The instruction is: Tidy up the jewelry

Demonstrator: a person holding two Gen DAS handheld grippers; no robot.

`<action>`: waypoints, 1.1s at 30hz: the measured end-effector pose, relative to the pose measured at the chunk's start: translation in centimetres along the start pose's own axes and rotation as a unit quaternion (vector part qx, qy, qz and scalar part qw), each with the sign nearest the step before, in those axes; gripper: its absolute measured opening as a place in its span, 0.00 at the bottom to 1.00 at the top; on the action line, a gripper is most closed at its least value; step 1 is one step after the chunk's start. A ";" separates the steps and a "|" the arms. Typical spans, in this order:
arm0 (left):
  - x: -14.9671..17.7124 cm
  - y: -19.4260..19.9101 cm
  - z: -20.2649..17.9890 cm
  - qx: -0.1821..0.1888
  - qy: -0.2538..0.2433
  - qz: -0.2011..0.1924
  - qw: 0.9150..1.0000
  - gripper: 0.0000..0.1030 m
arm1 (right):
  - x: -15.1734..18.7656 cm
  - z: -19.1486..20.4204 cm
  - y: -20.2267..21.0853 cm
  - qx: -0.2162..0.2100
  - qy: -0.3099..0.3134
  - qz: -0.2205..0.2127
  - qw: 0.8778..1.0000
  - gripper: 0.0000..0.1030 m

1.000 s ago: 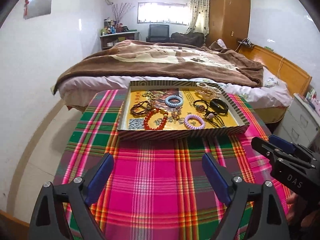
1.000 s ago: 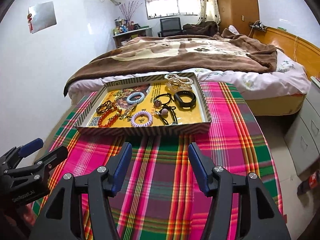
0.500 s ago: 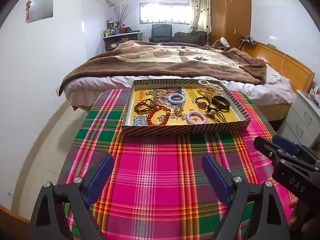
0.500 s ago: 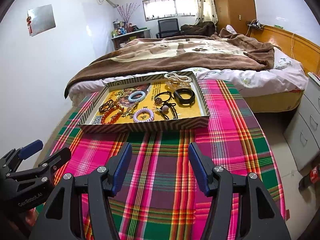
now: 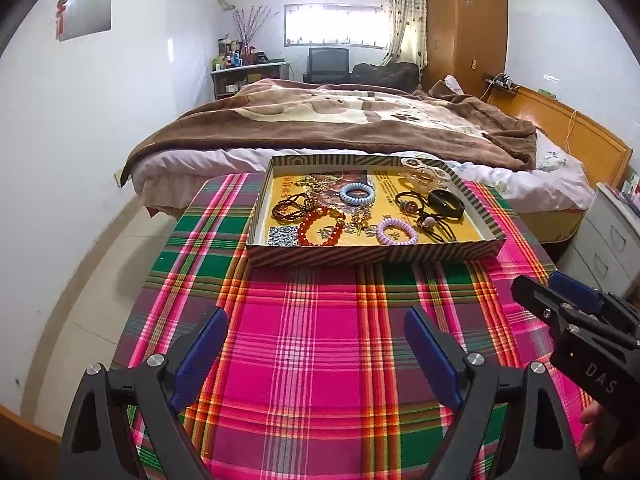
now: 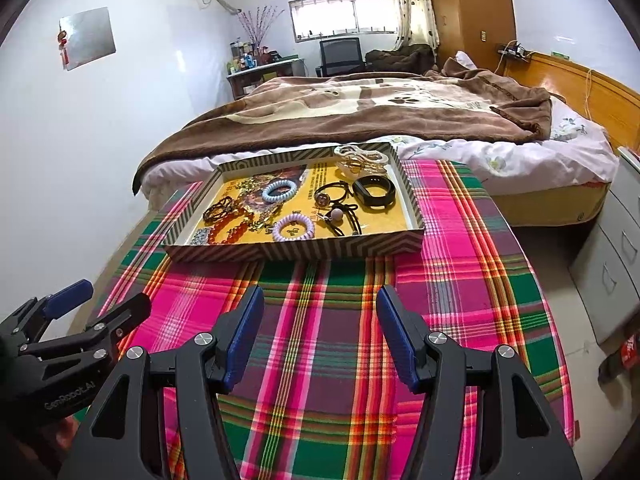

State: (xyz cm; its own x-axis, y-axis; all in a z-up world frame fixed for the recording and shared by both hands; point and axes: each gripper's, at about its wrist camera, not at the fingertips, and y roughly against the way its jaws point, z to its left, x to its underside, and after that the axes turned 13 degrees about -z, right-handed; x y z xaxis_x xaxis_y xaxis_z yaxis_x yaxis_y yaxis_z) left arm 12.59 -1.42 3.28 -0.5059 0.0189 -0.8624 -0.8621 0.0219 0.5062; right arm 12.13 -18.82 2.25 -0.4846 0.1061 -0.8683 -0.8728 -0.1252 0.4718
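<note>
A shallow striped tray lies at the far end of the plaid-covered table. Inside it lie a red bead bracelet, a blue coil band, a lilac coil band, a black band, black hair ties and clear clips. My left gripper hovers open over the cloth, well short of the tray, nothing between its fingers. My right gripper is open too, likewise empty and short of the tray.
A bed with a brown blanket stands right behind the table. A grey drawer unit is on the right, a white wall on the left. Each gripper shows at the edge of the other's view.
Both views have pulled back slightly from the tray, which now sits a little farther up the frames. Neither gripper's jaws have changed.
</note>
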 end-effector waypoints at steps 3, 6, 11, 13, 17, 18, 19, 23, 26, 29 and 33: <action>0.0 0.0 0.0 0.000 0.000 0.002 1.000 0.87 | 0.0 0.1 0.1 -0.001 0.000 -0.001 1.000 0.57; 0.0 -0.1 0.0 0.001 0.002 0.004 1.000 0.87 | 0.0 0.2 0.1 -0.002 0.000 -0.001 1.000 0.57; 0.0 0.2 0.0 -0.001 0.001 0.000 1.000 0.87 | 0.0 0.2 0.2 -0.003 0.001 0.000 1.000 0.57; 0.0 0.3 0.0 0.000 0.002 -0.002 1.000 0.87 | 0.0 0.2 0.2 -0.003 0.000 -0.001 1.000 0.57; -0.1 0.4 -0.1 -0.002 -0.001 -0.003 1.000 0.87 | 0.0 0.3 0.2 -0.002 0.002 -0.001 1.000 0.57; -0.1 0.4 -0.1 -0.002 -0.001 -0.003 1.000 0.87 | 0.0 0.3 0.3 -0.002 0.002 -0.002 1.000 0.57; -0.1 0.4 -0.1 -0.002 0.000 -0.004 1.000 0.87 | 0.0 0.3 0.3 -0.003 0.002 -0.002 1.000 0.57; -0.1 0.5 -0.1 -0.001 0.000 -0.003 1.000 0.87 | 0.0 0.3 0.3 -0.002 0.001 -0.002 1.000 0.57; -0.1 0.5 -0.1 0.000 0.000 -0.003 1.000 0.87 | 0.1 0.3 0.3 -0.002 0.002 -0.002 1.000 0.57; -0.1 0.5 -0.1 -0.001 -0.001 -0.002 1.000 0.87 | 0.1 0.3 0.3 -0.003 0.002 -0.002 1.000 0.57; -0.1 0.5 -0.1 -0.001 0.001 -0.002 1.000 0.87 | 0.1 0.4 0.3 -0.003 0.001 -0.002 1.000 0.57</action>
State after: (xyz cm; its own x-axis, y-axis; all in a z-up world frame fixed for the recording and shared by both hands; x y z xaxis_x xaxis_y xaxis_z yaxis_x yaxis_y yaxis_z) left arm 12.19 -1.53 3.58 -0.5019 0.0173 -0.8647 -0.8645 0.0191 0.5022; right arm 11.80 -18.49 2.39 -0.4812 0.1044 -0.8703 -0.8742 -0.1297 0.4678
